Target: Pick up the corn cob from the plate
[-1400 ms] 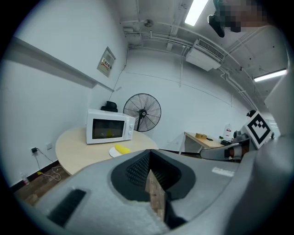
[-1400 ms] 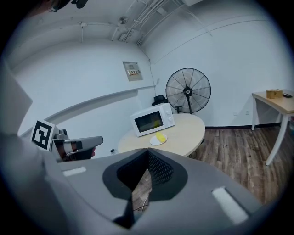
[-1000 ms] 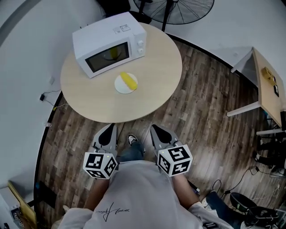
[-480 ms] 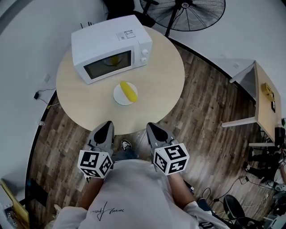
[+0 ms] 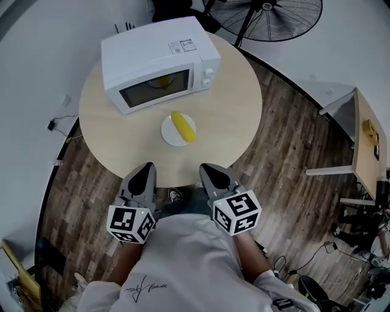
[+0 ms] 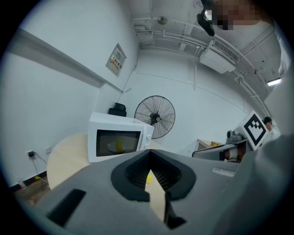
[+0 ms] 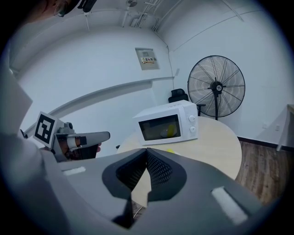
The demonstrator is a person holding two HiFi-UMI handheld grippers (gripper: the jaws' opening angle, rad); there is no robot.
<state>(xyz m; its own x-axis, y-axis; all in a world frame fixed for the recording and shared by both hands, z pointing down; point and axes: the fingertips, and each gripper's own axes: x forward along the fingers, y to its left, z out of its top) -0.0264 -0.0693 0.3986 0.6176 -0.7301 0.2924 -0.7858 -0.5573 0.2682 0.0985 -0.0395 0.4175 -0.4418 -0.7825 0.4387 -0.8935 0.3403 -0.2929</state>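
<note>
A yellow corn cob [image 5: 183, 126] lies on a small white plate [image 5: 170, 136] near the front of the round table [image 5: 234, 100]. My left gripper [image 5: 146, 166] and right gripper [image 5: 206, 167] hover side by side just short of the table's near edge, both pointing at the plate. The left gripper's tips meet with nothing between them. The right gripper's jaws are just starting to open, tips still touching, nothing between them. In the left gripper view a sliver of the corn [image 6: 148, 177] shows through the jaws [image 6: 149, 151]. In the right gripper view the cob [image 7: 171, 150] peeks over the jaws [image 7: 146, 149].
A white microwave [image 5: 158, 61] stands at the back of the table with something yellow behind its door. A floor fan [image 5: 274, 15] stands beyond the table. A wooden side desk [image 5: 368, 140] is at the right, with cables on the floor around it.
The person has stepped closer to the table. Both grippers have moved forward with the body, and their tips now reach nearly to the table's edge.
</note>
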